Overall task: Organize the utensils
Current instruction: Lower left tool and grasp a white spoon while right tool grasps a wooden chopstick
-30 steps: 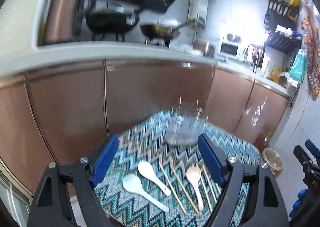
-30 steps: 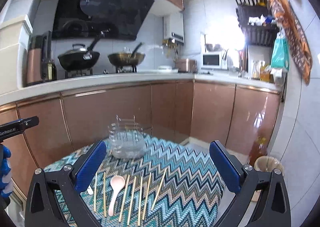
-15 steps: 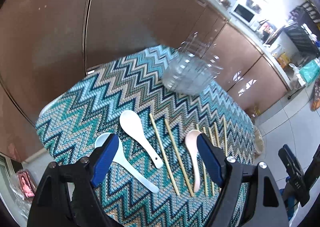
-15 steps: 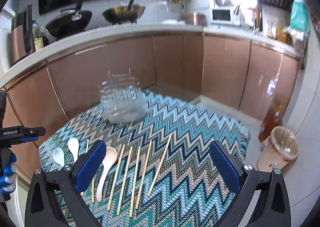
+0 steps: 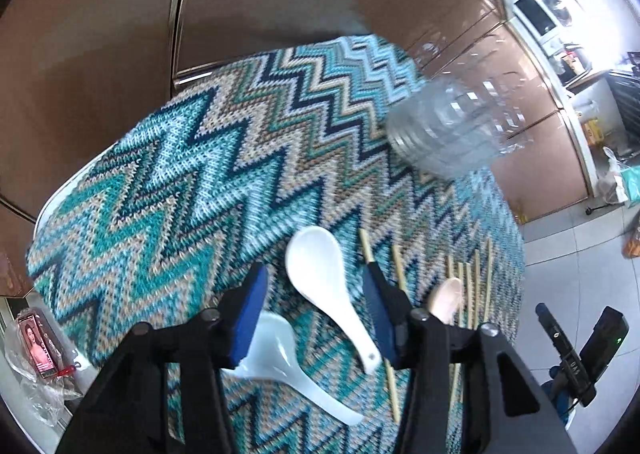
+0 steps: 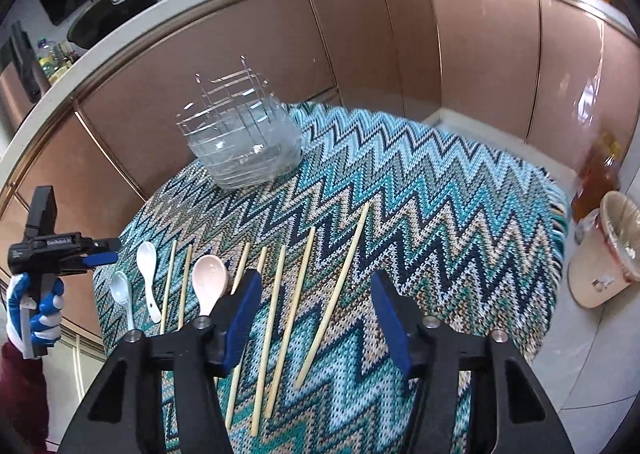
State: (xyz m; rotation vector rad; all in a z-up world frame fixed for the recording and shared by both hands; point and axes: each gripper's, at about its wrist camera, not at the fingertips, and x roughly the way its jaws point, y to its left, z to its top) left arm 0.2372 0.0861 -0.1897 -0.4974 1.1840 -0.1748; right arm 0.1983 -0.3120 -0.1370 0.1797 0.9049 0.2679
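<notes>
On the zigzag-cloth table (image 5: 192,157) lie two white spoons, a pink spoon and several wooden chopsticks. My left gripper (image 5: 316,286) is open just above them, its jaws on either side of one white spoon (image 5: 320,278); the other white spoon (image 5: 280,358) lies under its left finger. The pink spoon (image 5: 444,298) and chopsticks (image 5: 472,286) lie to the right. A clear utensil holder (image 5: 452,133) stands at the far side. My right gripper (image 6: 316,294) is open above the chopsticks (image 6: 344,278), with the pink spoon (image 6: 210,278) beside its left finger. The holder (image 6: 244,145) is beyond.
Copper-coloured kitchen cabinets (image 6: 280,53) curve behind the table. A beige waste bin (image 6: 604,254) stands on the floor to the right, next to a bottle (image 6: 596,177). The table's edge falls off to the left, where a plastic bag (image 5: 36,350) lies.
Both grippers have dropped toward the table and tilted down. The left one now straddles a white spoon; the right one now hovers over the chopsticks. Both stay open.
</notes>
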